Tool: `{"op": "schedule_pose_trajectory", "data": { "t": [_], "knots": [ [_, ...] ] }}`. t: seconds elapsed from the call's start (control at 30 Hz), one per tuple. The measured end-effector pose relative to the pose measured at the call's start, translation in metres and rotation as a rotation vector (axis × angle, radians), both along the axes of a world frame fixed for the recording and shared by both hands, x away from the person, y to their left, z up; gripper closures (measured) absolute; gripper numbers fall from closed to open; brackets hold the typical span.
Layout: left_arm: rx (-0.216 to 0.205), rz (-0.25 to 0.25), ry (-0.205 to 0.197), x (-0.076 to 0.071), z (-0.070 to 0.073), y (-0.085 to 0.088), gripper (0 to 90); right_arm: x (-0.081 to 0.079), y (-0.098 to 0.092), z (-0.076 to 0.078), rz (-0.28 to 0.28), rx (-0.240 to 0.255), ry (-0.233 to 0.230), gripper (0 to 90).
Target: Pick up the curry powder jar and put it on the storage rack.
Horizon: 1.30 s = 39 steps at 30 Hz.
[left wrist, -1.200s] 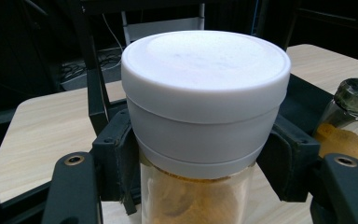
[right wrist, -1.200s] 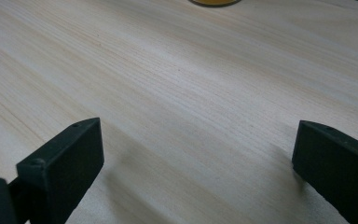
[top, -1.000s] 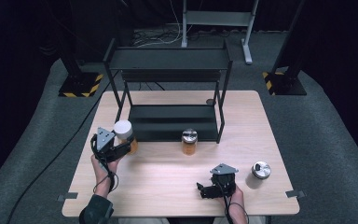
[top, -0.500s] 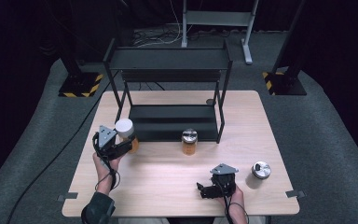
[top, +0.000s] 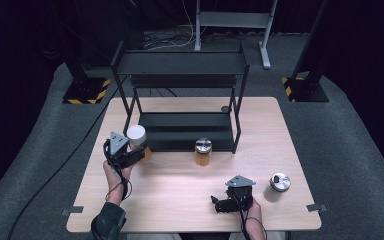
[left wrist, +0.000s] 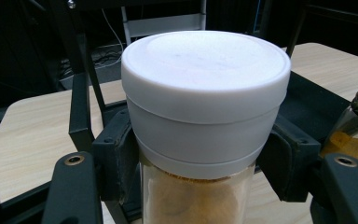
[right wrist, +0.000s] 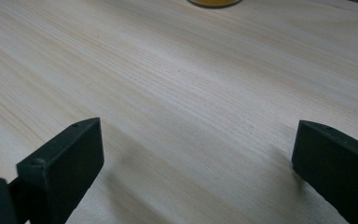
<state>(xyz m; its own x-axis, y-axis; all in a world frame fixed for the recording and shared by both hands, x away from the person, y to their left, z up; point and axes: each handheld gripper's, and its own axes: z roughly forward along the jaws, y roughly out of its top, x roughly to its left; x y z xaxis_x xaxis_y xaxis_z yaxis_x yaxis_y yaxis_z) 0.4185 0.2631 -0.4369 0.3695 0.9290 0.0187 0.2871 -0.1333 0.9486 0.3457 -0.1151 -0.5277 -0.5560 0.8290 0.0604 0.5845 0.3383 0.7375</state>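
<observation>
Right gripper (top: pixel 219 204) rests low at the table's (top: pixel 180 200) near edge, about five o'clock from centre. Its jaws stand wide apart with bare wood between them; nothing held.

Left gripper (top: pixel 141 153) sits at about nine o'clock, jaws clamped on the white-lidded jar (left wrist: pixel 200 121), pads pressing just below the lid. The jar stands upright, long axis vertical, orange powder visible through the glass. It is beside the front left leg of the black shelf rack (top: pixel 180 62), whose lower shelf lies at one o'clock from the jar.

The left hand is much the nearer to the rack. In my judgement, placement turns on carrying the jar toward that lower shelf, clearing the leg.
</observation>
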Motion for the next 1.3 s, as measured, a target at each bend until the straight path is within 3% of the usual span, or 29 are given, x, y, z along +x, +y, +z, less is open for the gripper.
{"op": "schedule_pose_trajectory", "data": {
  "t": [1.3],
  "knots": [
    [-0.004, 0.003, -0.006, 0.018, 0.001, -0.011, 34.8, 0.000, 0.000, 0.000, 0.001, -0.003, -0.006, 1.3]
  ]
}}
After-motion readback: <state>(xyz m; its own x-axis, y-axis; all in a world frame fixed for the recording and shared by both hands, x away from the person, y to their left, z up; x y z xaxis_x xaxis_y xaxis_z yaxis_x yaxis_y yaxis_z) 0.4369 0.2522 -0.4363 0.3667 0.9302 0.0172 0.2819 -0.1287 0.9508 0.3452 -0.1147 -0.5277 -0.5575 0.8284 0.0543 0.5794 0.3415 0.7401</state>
